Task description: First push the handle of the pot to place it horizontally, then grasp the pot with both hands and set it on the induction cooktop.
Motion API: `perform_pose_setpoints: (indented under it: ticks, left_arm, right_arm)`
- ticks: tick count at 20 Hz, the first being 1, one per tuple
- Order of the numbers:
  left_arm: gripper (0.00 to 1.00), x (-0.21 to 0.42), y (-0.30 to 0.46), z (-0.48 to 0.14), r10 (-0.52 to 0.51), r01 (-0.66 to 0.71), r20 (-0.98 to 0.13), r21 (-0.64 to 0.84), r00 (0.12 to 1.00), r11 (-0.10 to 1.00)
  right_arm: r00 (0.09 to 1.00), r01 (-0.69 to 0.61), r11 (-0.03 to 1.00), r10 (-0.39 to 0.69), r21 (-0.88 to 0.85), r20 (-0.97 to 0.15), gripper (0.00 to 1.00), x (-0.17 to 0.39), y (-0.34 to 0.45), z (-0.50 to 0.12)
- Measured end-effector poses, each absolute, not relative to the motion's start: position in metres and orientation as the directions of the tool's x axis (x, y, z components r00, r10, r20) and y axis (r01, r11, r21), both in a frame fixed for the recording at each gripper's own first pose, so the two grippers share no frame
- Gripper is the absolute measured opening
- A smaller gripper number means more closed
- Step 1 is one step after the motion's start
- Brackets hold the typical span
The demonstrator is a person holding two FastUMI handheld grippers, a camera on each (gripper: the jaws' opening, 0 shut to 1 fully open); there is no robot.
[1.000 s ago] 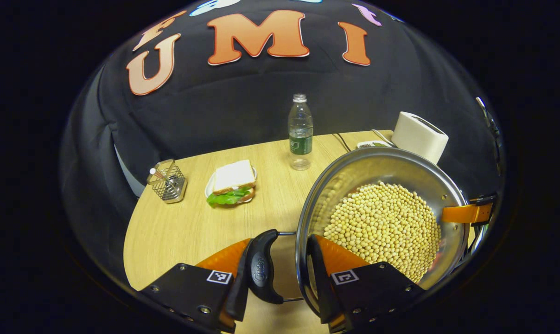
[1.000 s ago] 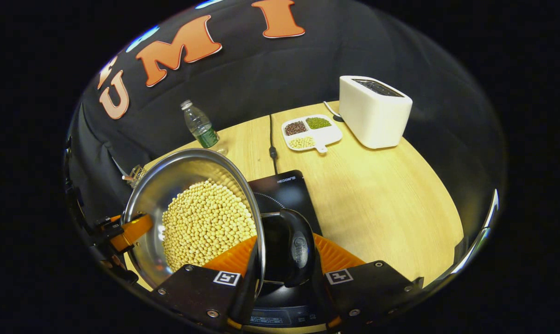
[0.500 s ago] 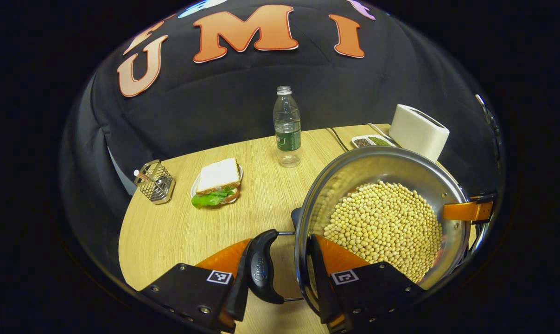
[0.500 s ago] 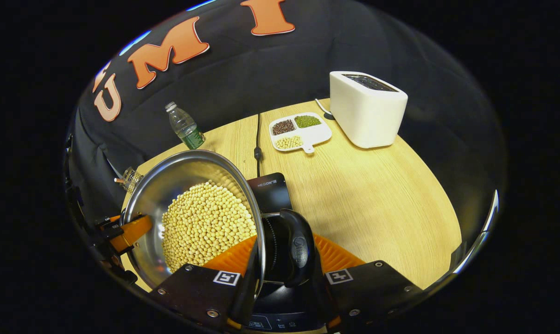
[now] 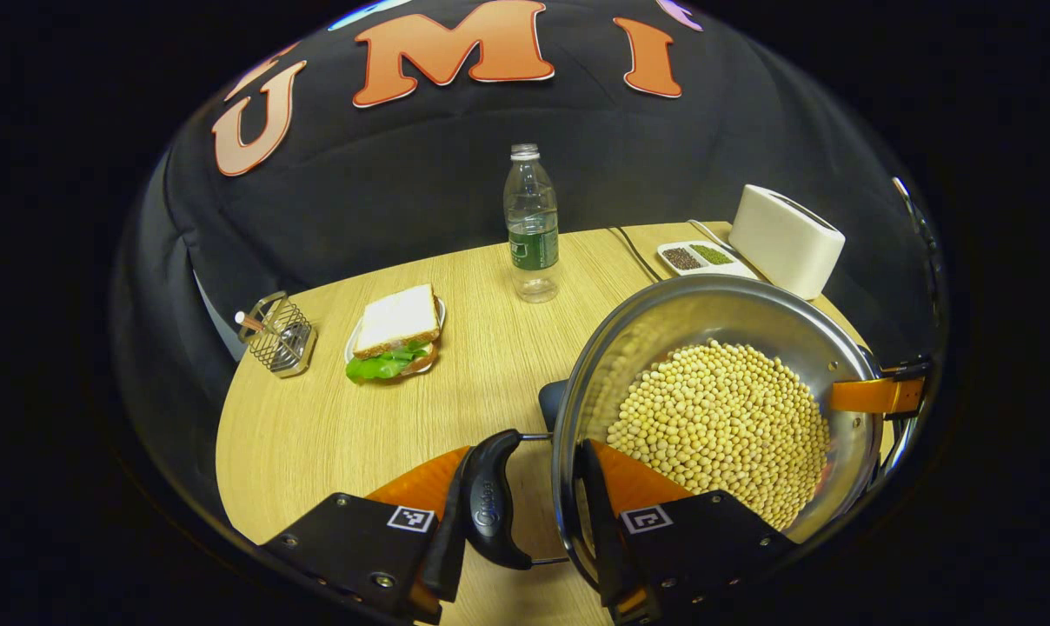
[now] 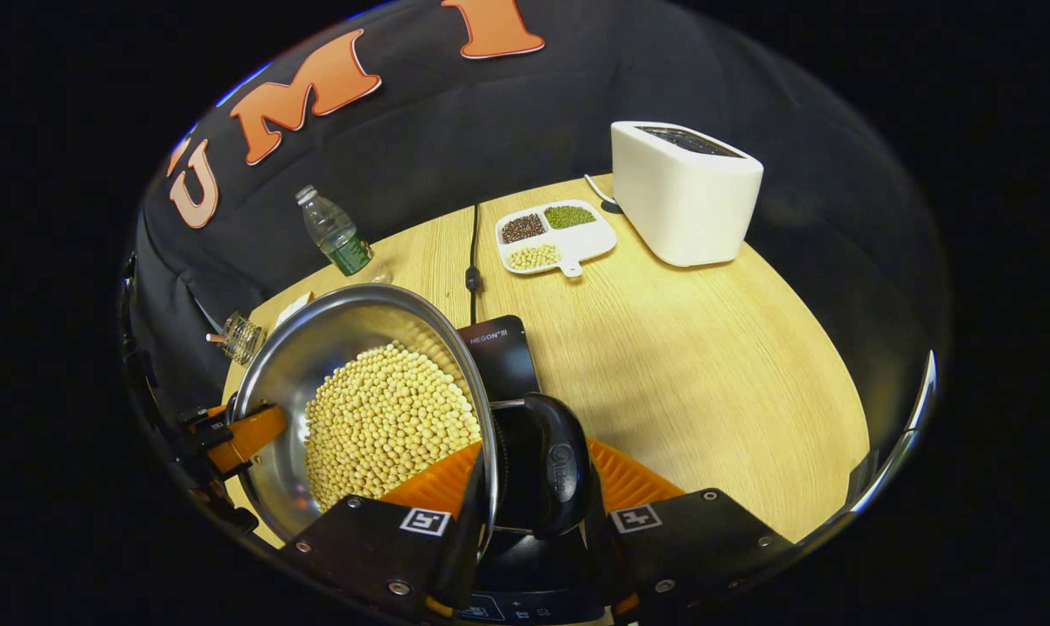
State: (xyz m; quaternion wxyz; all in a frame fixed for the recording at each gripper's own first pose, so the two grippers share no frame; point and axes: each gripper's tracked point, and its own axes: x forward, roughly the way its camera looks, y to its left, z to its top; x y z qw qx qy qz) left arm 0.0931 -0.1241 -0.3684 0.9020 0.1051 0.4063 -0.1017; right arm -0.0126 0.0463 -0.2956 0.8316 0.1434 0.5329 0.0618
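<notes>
Fingers (image 5: 603, 513) of your left gripper (image 5: 525, 513) are clamped on the pot's (image 5: 716, 409) black side handle (image 5: 488, 500) and rim; your right gripper (image 6: 529, 496) pinches the opposite handle (image 6: 560, 465) likewise. You hold the bean-filled pot above the induction cooktop (image 6: 503, 352), which peeks out at its 1 o'clock. Toaster (image 6: 686, 191) sits at 1 o'clock on the tabletop (image 6: 707, 365).

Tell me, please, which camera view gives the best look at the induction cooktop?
The right gripper view: the black induction cooktop lies right beyond the pot, its rear panel and cord plain, with its control strip showing under the right gripper. The left gripper view catches just a dark corner beside the pot's wall.
</notes>
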Motion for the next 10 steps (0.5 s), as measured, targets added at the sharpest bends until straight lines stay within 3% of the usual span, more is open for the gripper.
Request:
perform_pose_setpoints:
  ticks: [10]
  left_arm:
    - [0.63, 0.0958, -0.1250, -0.3738, -0.121, 0.283, -0.756, 0.088, 0.643, 0.955]
  right_arm:
    - [0.427, 0.056, 0.953, 0.247, 0.298, -0.870, 0.53, -0.0114, 0.0437, -0.2887]
